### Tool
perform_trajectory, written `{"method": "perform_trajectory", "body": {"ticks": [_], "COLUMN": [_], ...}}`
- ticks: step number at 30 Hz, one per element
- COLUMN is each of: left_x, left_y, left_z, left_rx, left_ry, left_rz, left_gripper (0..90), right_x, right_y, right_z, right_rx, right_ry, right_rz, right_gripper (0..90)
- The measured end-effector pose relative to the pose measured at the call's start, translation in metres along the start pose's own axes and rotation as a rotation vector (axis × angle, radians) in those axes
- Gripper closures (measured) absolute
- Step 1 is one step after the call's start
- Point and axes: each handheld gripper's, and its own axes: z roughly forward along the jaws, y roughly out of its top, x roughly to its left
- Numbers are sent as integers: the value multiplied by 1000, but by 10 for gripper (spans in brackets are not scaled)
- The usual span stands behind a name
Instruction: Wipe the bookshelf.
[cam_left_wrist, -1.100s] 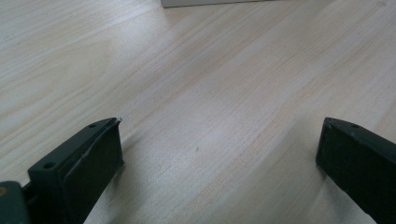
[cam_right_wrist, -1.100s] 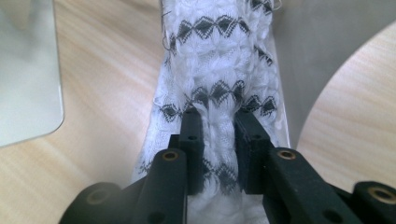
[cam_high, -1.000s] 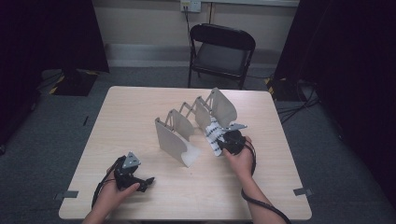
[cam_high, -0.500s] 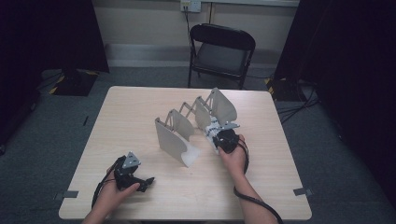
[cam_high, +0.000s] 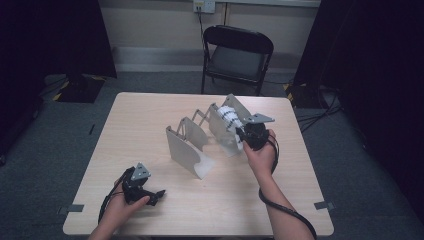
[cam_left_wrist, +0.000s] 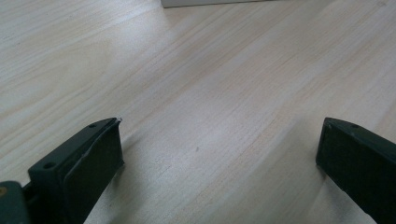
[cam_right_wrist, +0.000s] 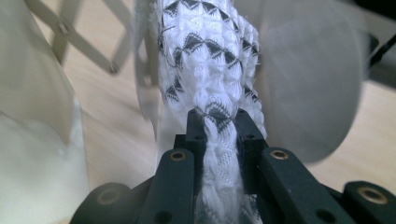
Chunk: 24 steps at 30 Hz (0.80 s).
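Note:
A white knitted cloth (cam_right_wrist: 210, 56) with black triangle marks hangs bunched between the jaws of my right gripper (cam_right_wrist: 218, 116), which has just been closing and is now shut on it. In the high view the right gripper (cam_high: 241, 133) holds the cloth (cam_high: 229, 116) up at the far plates of a white folding rack (cam_high: 187, 147). The rack's scissor links and pale plates stand on both sides of the cloth. My left gripper (cam_high: 159, 194) rests near the table's front left, its jaws wide open (cam_left_wrist: 219, 140) over bare wood.
The light wooden table (cam_high: 150, 115) has bare room left of the rack and along the front. A black folding chair (cam_high: 237, 55) stands behind the far edge. A cable trails from each gripper toward the person.
My right gripper has risen with the cloth, from low beside the rack to level with the tops of its far plates. The left gripper has stayed put.

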Motion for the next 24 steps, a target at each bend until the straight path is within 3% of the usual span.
{"method": "perform_trajectory", "body": {"ticks": [4,7,24], "left_x": [0,0,0], "left_y": [0,0,0], "left_z": [0,0,0], "left_rx": [-2,-4,-1], "left_ry": [1,0,1], "left_rz": [1,-5,2], "left_gripper": [1,1,1], "right_x": [5,11,24], "right_y": [13,14,-27], "right_z": [-4,-2,27], "right_rx": [-27,-26,63], "right_ry": [22,40,89], "right_rz": [-20,-31,-41], "right_gripper": [796,796,795]}}
